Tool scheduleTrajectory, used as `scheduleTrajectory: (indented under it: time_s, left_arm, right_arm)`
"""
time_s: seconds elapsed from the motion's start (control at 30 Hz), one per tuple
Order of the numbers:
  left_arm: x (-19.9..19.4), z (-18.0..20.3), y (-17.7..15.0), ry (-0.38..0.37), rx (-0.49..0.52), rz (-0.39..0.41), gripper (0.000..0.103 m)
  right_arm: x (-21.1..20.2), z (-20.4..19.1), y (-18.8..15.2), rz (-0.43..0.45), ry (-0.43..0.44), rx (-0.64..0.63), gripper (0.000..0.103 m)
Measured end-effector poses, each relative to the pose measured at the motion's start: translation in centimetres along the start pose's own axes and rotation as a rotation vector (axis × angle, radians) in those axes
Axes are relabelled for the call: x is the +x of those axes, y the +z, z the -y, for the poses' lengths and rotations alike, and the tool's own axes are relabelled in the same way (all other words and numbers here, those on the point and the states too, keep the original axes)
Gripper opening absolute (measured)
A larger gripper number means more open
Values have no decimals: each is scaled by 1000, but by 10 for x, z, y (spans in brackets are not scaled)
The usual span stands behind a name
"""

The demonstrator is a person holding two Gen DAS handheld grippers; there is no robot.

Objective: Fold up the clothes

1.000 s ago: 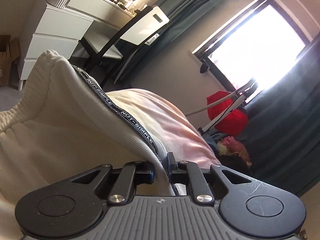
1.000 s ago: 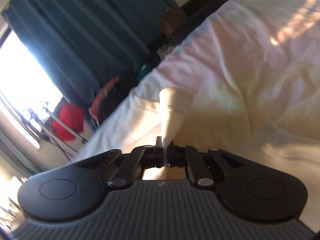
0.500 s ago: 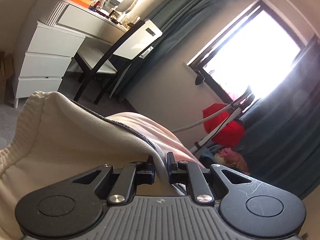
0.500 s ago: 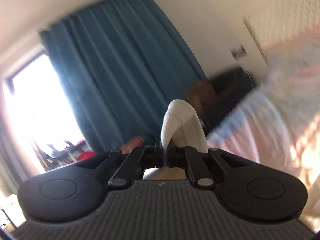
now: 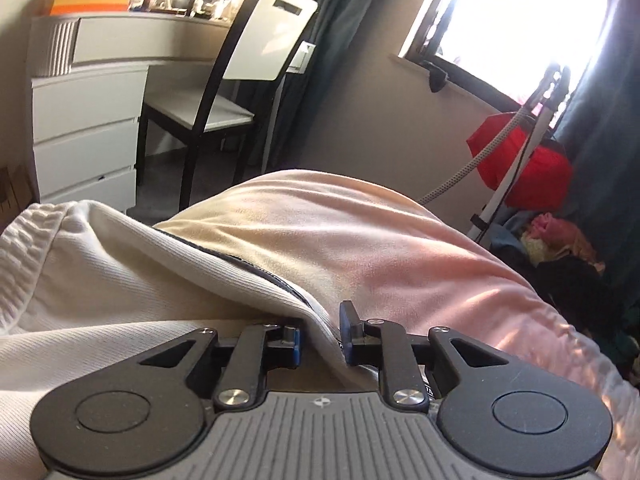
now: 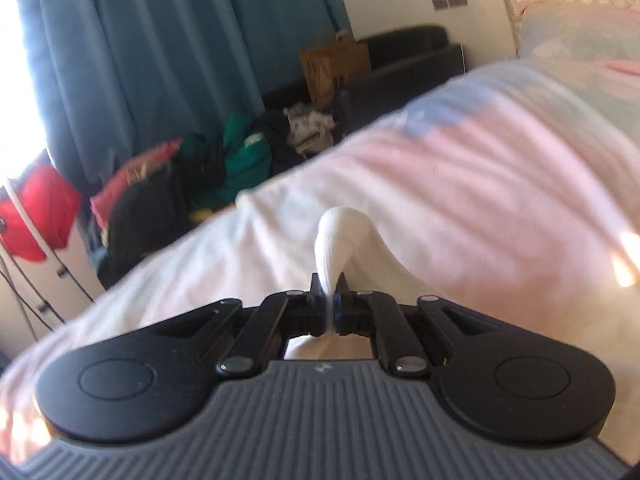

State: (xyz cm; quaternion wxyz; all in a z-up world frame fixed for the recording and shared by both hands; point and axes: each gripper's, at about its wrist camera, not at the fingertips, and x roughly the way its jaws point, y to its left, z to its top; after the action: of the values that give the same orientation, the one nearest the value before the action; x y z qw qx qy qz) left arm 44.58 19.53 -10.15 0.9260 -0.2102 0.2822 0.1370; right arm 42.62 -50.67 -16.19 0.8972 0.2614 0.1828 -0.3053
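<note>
1. My left gripper (image 5: 320,332) has just been opening: its jaws stand apart, and a fold of the cream ribbed garment (image 5: 120,280) lies between them. The fabric leans on the left pad while the right pad stands clear of it, so it sits loose in the gap rather than pinched.
2. That garment spreads out to the left of my left gripper, with its gathered elastic edge at the far left and a dark band running along its seam toward the jaws.
3. It lies on the pink bed cover (image 5: 380,248), which rises behind it.
4. Beyond the bed, from left to right, I see a white chest of drawers (image 5: 84,136), a chair (image 5: 240,80) with a black frame, a bright window (image 5: 520,20) and a red bag (image 5: 528,168) by the dark curtain.
5. My right gripper (image 6: 329,300) is clamped shut on a thin pinch of white cloth (image 6: 340,236), which puffs up in a rounded peak just above the jaws.
6. Under and around it the pink cover (image 6: 460,184) stretches away to the right, blurred; a heap of clothes (image 6: 200,168) lies on the floor to the left, below the teal curtain (image 6: 160,60).
</note>
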Motion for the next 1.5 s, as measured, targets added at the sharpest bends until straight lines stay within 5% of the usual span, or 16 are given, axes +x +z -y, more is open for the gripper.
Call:
scheduleTrajectory:
  time_s: [0.03, 0.1, 0.2, 0.27, 0.47, 0.57, 0.73, 0.83, 0.97, 1.0, 1.03, 1.07, 1.1, 1.23, 1.3, 1.5]
  left_arm:
    - [-3, 2, -2, -8, 29, 8, 28]
    - [-14, 5, -6, -50, 104, 19, 53]
    - [-38, 14, -21, -143, 243, 8, 66]
    - [-57, 19, -34, -220, 335, -5, 70]
    - [-134, 48, -102, -477, 594, -9, 87]
    - [-150, 69, -134, -516, 635, -61, 90]
    - [-136, 103, -185, -287, 792, -80, 89]
    - [-122, 109, -190, -179, 787, -49, 87]
    - [-116, 110, -176, -142, 707, -22, 40]
    - [-118, 109, -170, -150, 686, -18, 31]
    - [-121, 108, -164, -158, 664, -15, 25]
    - [-123, 106, -159, -168, 644, -12, 16]
    - [-128, 105, -154, -191, 629, -17, 12]
    - [-148, 97, -139, -290, 581, -46, 11]
    - [-150, 95, -144, -324, 609, -76, 13]
    - [-149, 92, -170, -297, 632, -132, 25]
  right_arm:
    - [2, 3, -2, -12, 22, 10, 10]
    - [7, 9, -5, -35, 65, 29, 20]
    - [-4, 24, -5, -55, 142, 50, 40]
    - [-27, 38, -8, -45, 159, 70, 66]
    - [-100, 93, -25, -24, 105, 134, 67]
    - [-125, 115, -38, -38, 73, 186, 66]
    - [-142, 125, -31, -64, -18, 184, 69]
    - [-140, 143, -36, -123, 23, 278, 69]
    - [-117, 137, -50, -215, 154, 180, 65]
    - [-116, 130, -51, -201, 157, 125, 56]
    - [-115, 123, -51, -187, 160, 71, 26]
    - [-116, 119, -49, -166, 175, 55, 10]
    - [-118, 120, -43, -137, 206, 87, 9]
    - [-154, 109, -10, 91, 254, 73, 7]
    - [-158, 115, 0, 115, 219, 95, 7]
    - [-120, 145, -41, -108, -21, -28, 8]
